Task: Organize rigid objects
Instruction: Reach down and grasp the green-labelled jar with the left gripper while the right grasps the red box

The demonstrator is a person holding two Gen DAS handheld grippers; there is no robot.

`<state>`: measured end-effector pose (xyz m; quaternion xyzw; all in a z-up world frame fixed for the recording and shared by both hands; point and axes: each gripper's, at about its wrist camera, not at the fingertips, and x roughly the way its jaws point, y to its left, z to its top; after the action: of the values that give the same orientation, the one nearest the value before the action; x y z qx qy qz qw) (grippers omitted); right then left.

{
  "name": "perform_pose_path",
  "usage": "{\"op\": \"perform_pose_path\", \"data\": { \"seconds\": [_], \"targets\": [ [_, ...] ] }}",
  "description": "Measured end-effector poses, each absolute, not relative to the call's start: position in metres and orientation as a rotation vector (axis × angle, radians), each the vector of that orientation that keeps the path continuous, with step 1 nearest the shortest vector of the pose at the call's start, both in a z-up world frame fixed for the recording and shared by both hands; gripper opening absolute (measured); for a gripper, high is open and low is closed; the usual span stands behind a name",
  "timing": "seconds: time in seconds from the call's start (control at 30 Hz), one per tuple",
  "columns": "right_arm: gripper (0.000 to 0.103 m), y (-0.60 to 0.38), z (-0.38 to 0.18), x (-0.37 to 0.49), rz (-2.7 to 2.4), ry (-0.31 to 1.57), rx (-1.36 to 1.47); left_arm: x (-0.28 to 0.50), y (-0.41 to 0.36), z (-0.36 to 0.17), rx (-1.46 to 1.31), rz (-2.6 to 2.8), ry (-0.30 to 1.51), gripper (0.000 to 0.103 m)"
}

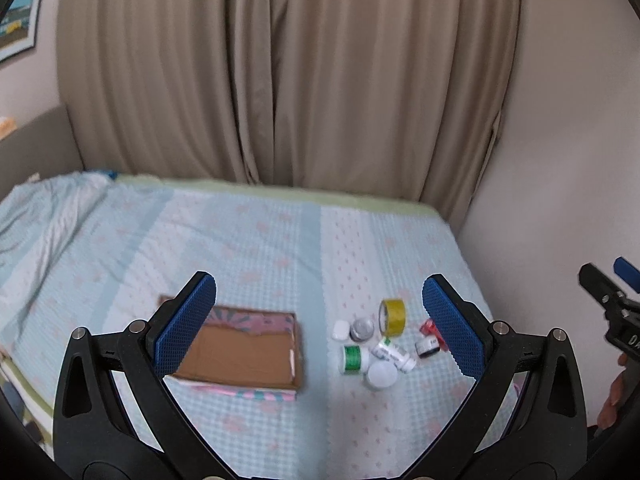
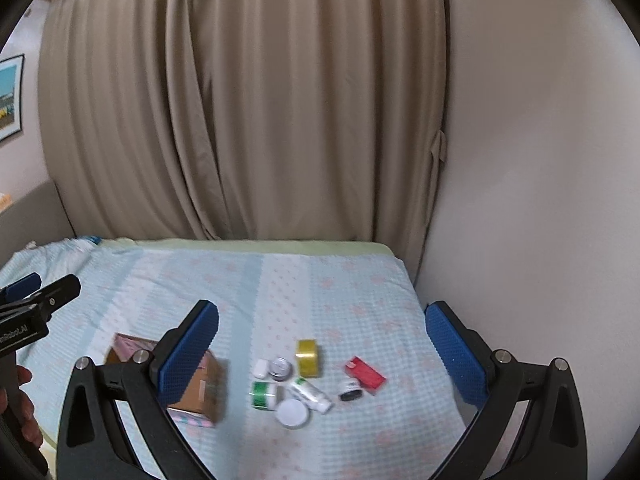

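- Bed [image 1: 120,240], light blue checked cover with pink marks, beige curtain [image 1: 280,80] behind, wall on the right.
- My left gripper [image 1: 320,320] hangs above the bed, blue pads spread wide, nothing between them.
- Cardboard box [image 1: 248,356] lies open on the cover, left of the clutter, brown inside bare, pink-patterned outer sides; my left finger pad [image 1: 184,328] overlaps its left end in view.
- Right of the box, well apart from it, a tight cluster: small white case [image 1: 341,330], silver-lidded jar [image 1: 362,329], yellow tape roll [image 1: 393,317] on edge at the back.
- Front of cluster: green-labelled bottle [image 1: 352,359] on its side, white tube [image 1: 394,355] lying across, round white lid [image 1: 382,375] nearest me.
- Further right: small dark-capped bottle [image 1: 427,347], red packet [image 2: 366,374] just beside it.
- My right gripper [image 2: 322,344] is also above the bed, fingers spread, holding nothing; cluster shows between them.
- My hand [image 2: 24,412] on the left tool's handle, partly visible at the right wrist view's left edge.
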<state>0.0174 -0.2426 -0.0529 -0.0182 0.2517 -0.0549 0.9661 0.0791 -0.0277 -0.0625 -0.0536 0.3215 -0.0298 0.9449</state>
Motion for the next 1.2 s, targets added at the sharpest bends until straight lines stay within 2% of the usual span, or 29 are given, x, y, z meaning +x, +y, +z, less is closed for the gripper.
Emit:
{"op": "perform_pose_path", "data": {
  "seconds": [0.37, 0.7, 0.93, 1.2],
  "targets": [
    [0.103, -0.326, -0.136, 0.106, -0.11, 0.684, 0.02, 0.153, -0.095, -0.189, -0.109, -0.09, 0.964, 0.102],
    [0.103, -0.371, -0.254, 0.196, -0.076, 0.9, -0.103, 0.215, -0.134, -0.322, -0.056, -0.108, 1.163, 0.102],
    [0.103, -0.379, -0.337, 0.255, 0.008, 1.072, -0.214, 0.244, -0.146, -0.392, -0.035, -0.093, 1.282, 0.102],
    [0.087, -0.369, -0.421, 0.311, 0.194, 1.314, -0.345, 0.269, -0.153, -0.449, -0.014, -0.073, 1.386, 0.094]
  ]
}}
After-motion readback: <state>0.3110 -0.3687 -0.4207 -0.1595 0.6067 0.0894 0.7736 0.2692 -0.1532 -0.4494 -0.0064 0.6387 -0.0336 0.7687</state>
